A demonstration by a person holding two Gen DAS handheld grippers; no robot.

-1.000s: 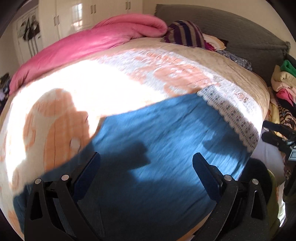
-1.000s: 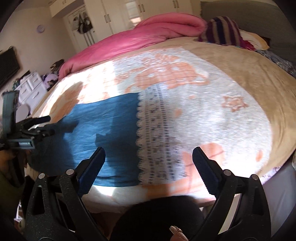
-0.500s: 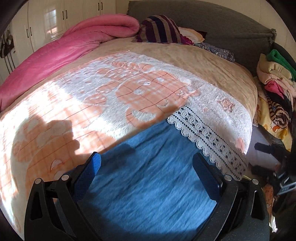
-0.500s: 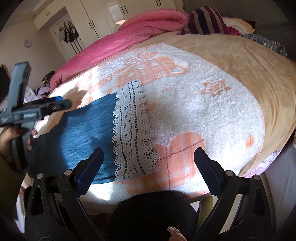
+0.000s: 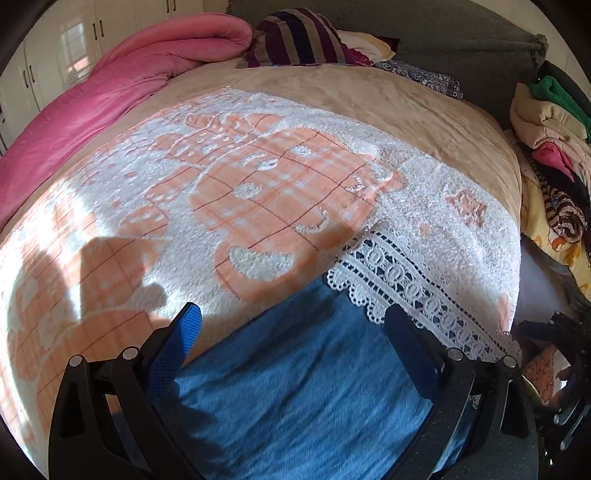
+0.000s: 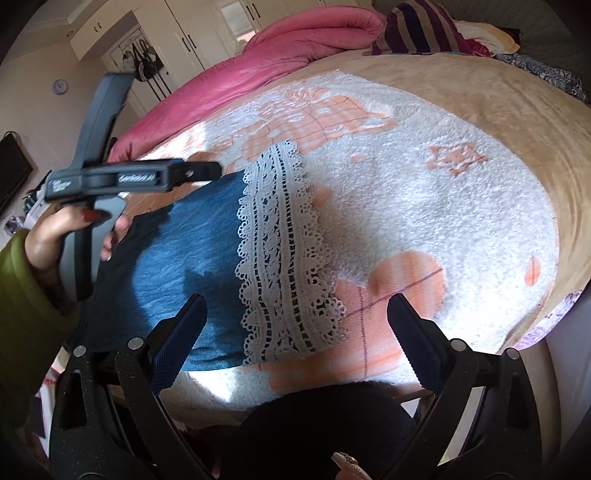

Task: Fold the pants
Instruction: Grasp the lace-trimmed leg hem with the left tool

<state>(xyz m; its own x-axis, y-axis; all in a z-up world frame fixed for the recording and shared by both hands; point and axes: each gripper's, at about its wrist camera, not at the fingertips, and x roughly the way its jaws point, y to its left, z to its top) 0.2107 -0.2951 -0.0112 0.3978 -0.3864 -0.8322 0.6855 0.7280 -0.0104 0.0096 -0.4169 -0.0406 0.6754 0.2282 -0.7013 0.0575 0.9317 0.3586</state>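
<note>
Blue pants (image 5: 303, 384) with a white lace hem (image 5: 410, 295) lie flat on the bed's orange-and-white blanket (image 5: 258, 192), near its front edge. My left gripper (image 5: 291, 314) hovers open over the blue cloth, holding nothing, with the hem just ahead of it. In the right wrist view the pants (image 6: 184, 240) stretch leftward from the lace hem (image 6: 277, 251). My right gripper (image 6: 297, 302) stands open above the hem's near corner. A hand (image 6: 55, 236) holds the left gripper (image 6: 122, 177) above the pants' far edge.
A pink duvet (image 5: 110, 99) is rolled along the bed's far left side, with a striped pillow (image 5: 299, 37) at the head. Piled clothes (image 5: 550, 122) sit to the right of the bed. White wardrobes (image 6: 184, 33) stand behind. A dark rounded shape (image 6: 325, 428) lies below my right gripper.
Both grippers moved toward the lace hem end of the pants. The left gripper, seen from the right, rose and came closer over the blue cloth. Both stayed open.
</note>
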